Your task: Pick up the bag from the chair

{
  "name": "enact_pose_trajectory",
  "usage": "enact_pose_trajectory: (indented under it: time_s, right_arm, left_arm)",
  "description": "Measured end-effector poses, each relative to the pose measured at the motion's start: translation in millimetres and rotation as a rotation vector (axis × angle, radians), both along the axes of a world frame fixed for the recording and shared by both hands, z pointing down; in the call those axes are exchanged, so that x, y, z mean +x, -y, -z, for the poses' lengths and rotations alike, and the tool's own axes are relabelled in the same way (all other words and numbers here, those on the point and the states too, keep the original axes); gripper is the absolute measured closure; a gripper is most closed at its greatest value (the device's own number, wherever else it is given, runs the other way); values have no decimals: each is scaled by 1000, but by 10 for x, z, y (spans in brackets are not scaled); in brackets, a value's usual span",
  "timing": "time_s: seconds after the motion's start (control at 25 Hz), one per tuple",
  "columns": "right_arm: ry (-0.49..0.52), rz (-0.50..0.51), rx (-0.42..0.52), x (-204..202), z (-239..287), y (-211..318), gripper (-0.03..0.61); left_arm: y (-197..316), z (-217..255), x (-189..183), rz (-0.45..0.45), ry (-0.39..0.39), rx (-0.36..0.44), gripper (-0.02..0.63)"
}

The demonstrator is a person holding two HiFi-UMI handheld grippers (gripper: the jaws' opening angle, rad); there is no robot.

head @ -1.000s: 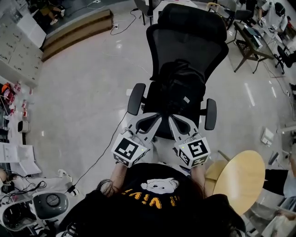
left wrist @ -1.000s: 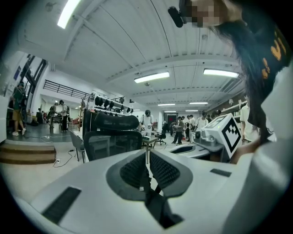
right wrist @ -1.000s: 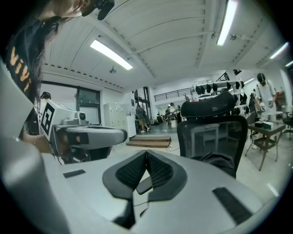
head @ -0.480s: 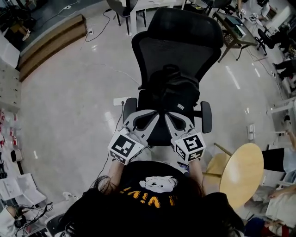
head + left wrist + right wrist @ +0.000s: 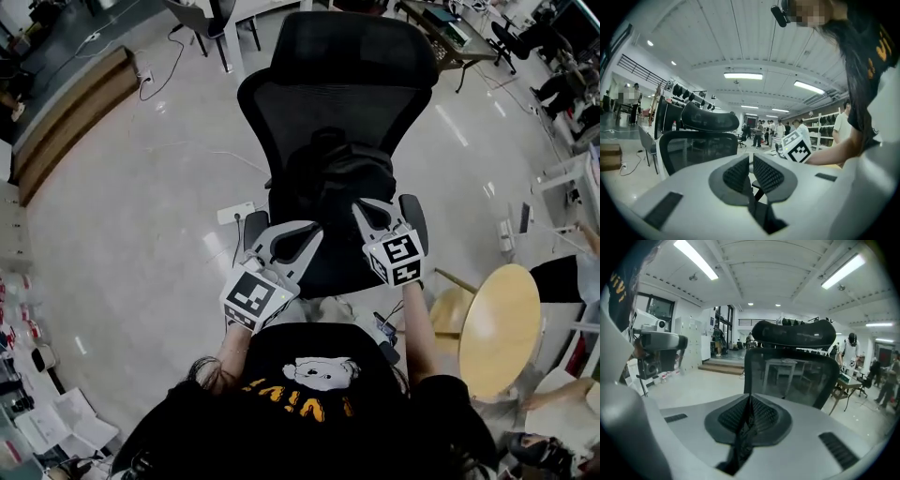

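Observation:
A black bag sits on the seat of a black mesh office chair, leaning against its backrest. My right gripper reaches onto the bag's front right side. In the right gripper view its jaws are shut on a black strap of the bag that runs down between the pads. My left gripper hovers over the seat's front left edge, short of the bag. In the left gripper view its jaws stand together with nothing between them.
A round wooden table stands close on the right of the chair. A white power strip with a cable lies on the floor to the left. Wooden steps are far left, desks and chairs at the back right.
My right gripper has moved forward from the seat's front edge onto the bag. The left gripper has stayed at the seat's front left.

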State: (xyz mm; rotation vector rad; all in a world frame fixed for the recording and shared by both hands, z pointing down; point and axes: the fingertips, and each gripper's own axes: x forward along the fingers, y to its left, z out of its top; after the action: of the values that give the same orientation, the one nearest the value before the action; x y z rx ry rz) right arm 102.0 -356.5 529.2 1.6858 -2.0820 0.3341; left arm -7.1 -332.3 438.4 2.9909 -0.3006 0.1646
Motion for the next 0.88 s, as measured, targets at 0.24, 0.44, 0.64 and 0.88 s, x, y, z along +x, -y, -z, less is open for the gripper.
enact_pose_trajectory:
  time_s: [0.24,0.44,0.64,0.88]
  right_arm:
    - [-31,-3,-134,751,-463,333,405]
    - [-85,-6,-307,1435,-969,473,285]
    - [-107,8,-420,1879,-1308,574,258]
    - [-81,72,-491,2009,-1716,718,250]
  left_arm:
    - [141,-65,215,-14,10,-12,583]
    - [252,-124,349,35,39,-23,583]
    - [366,-95,518,88,63,-34,583]
    - [467,-178,679,159,107,-38,583]
